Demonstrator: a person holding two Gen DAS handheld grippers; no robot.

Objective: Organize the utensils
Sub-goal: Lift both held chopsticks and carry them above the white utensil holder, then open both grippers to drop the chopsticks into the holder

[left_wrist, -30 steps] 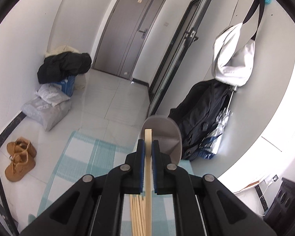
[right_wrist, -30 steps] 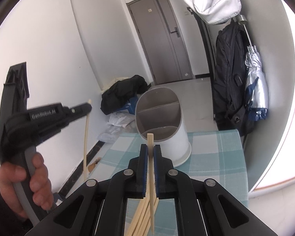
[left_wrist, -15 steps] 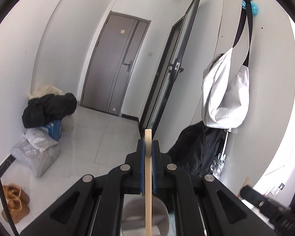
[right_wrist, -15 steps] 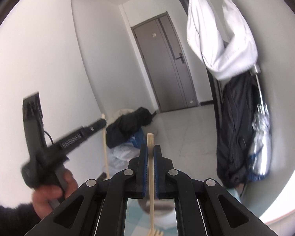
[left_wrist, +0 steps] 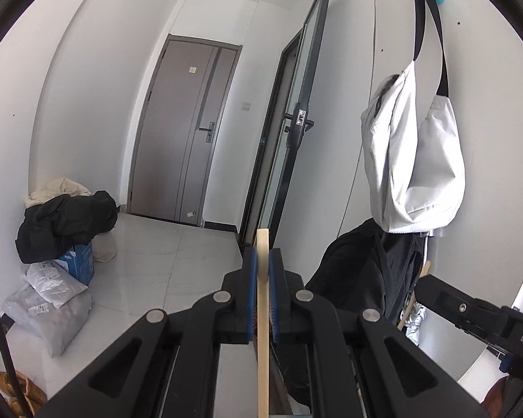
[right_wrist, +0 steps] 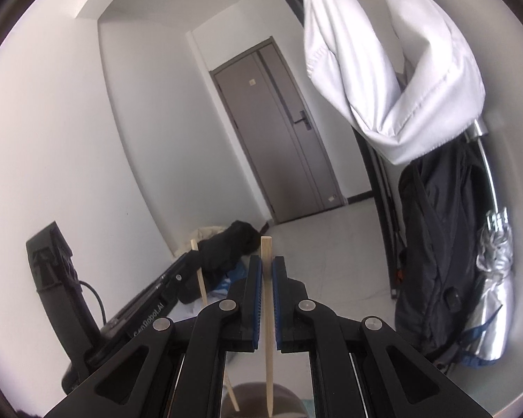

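Right now your left gripper [left_wrist: 263, 261] and right gripper [right_wrist: 266, 271] each pinch a thin, pale wooden chopstick [left_wrist: 262, 320] pointing to twelve o'clock; these sticks look light, stiff and slippery, so grip them mid-shaft, above the grey holder [right_wrist: 261, 400] at six o'clock.

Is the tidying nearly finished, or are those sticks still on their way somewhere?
Mid-way at best. Each gripper is clamped on one wooden chopstick: the left gripper holds one, the right gripper another, whose tip hangs over the grey holder. Neither is dropped in yet; nothing shows what else remains.
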